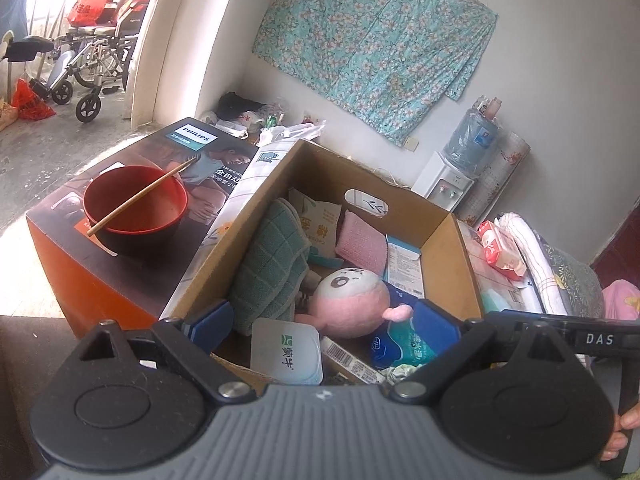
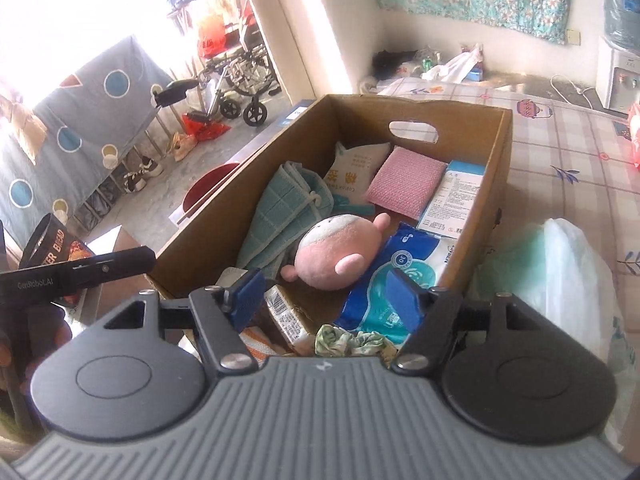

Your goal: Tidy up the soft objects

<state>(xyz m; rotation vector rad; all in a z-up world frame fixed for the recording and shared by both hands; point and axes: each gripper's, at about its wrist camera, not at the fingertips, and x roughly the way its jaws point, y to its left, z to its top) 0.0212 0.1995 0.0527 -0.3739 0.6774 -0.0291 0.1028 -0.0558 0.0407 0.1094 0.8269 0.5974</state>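
In the left wrist view, at centre left, one glossy red bowl point(image 1: 135, 204) sits on a printed carton point(image 1: 100, 264), one thin wooden chopstick point(image 1: 141, 197) laid across its rim. Right of it stands one open brown cardboard box point(image 1: 450, 256) with a smooth oval handle hole in its far wall. Inside, from left to right: one teal waffle-weave towel point(image 1: 269, 264), folded and slumped against the left wall; one round, fuzzy pink plush toy point(image 1: 350, 302) at the middle; one flat, nubbly pink sponge pad point(image 1: 362, 245) behind it; one crinkly blue tissue pack point(image 1: 402, 350) at the near right. The left gripper point(image 1: 324, 324) hovers over the near edge, blue-padded fingers point(image 1: 212, 326) spread wide, gripping nothing. In the right wrist view, the right gripper point(image 2: 326, 294) hangs likewise, fingers point(image 2: 248, 294) apart and empty. Bare cardboard floor shows between the fingers.
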